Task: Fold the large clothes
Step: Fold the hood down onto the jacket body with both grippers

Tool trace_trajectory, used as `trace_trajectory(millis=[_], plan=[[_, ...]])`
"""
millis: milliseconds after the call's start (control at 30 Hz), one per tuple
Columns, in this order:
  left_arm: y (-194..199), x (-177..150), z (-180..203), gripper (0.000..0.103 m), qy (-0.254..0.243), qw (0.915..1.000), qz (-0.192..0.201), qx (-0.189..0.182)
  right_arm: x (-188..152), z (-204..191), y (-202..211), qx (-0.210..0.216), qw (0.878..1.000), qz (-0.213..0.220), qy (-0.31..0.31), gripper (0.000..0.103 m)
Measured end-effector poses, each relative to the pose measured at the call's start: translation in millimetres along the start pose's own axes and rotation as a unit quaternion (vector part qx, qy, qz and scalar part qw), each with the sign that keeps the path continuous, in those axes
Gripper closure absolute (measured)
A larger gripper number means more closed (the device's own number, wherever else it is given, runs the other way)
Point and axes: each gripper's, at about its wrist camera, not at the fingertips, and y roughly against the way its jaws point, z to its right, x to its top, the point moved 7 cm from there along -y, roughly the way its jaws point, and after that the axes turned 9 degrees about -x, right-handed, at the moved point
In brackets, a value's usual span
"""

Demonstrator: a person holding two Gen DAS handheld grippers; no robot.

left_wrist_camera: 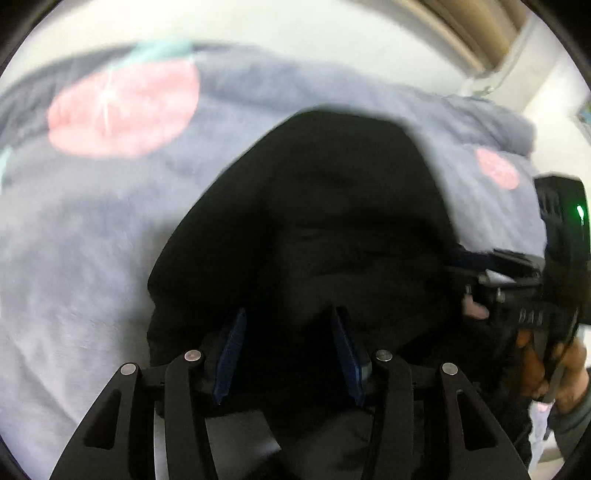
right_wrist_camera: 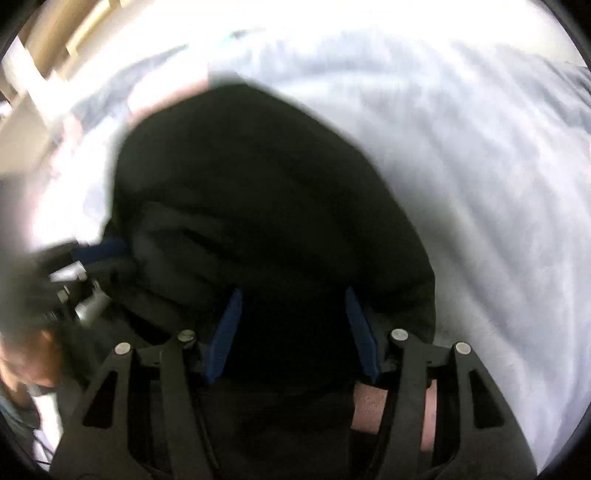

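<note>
A black garment (left_wrist_camera: pixel 325 221) lies bunched on a grey-blue blanket (left_wrist_camera: pixel 92 258) with pink round patches. My left gripper (left_wrist_camera: pixel 288 332) has its blue pads wide apart, with black cloth lying between them. My right gripper (right_wrist_camera: pixel 293 314) likewise has its blue pads spread, with the black garment (right_wrist_camera: pixel 258 192) filling the gap. The right gripper also shows in the left wrist view (left_wrist_camera: pixel 517 295), against the garment's right edge. The left gripper shows blurred in the right wrist view (right_wrist_camera: pixel 74 273), at the garment's left edge. The frames are motion-blurred.
The blanket (right_wrist_camera: pixel 480 184) covers the whole surface around the garment. A pale wall (left_wrist_camera: pixel 332 26) and a wooden frame (left_wrist_camera: pixel 461 33) stand behind. A person's hand (left_wrist_camera: pixel 561 373) holds the right gripper's handle.
</note>
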Motion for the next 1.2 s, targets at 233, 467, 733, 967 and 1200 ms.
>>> trace_trajectory(millis=[233, 467, 733, 967, 1200], plan=[[26, 56, 23, 0.047, 0.000, 0.9967, 0.072, -0.037, 80, -25, 40, 0.037, 0.996, 0.077, -0.021, 0.046], [-50, 34, -36, 0.048, 0.068, 0.9971, 0.029, -0.018, 95, -41, -71, -0.007, 0.999, -0.033, -0.004, 0.047], [-25, 38, -32, 0.048, 0.036, 0.9990, 0.027, 0.001, 74, -33, -39, 0.003, 1.000, -0.029, 0.000, 0.048], [33, 5, -19, 0.048, 0.041, 0.9969, 0.064, -0.017, 11, 5, 44, -0.023, 1.000, 0.010, -0.001, 0.047], [-14, -26, -75, 0.047, 0.121, 0.9925, 0.015, 0.009, -38, 33, -23, -0.031, 0.997, -0.071, -0.018, 0.053]])
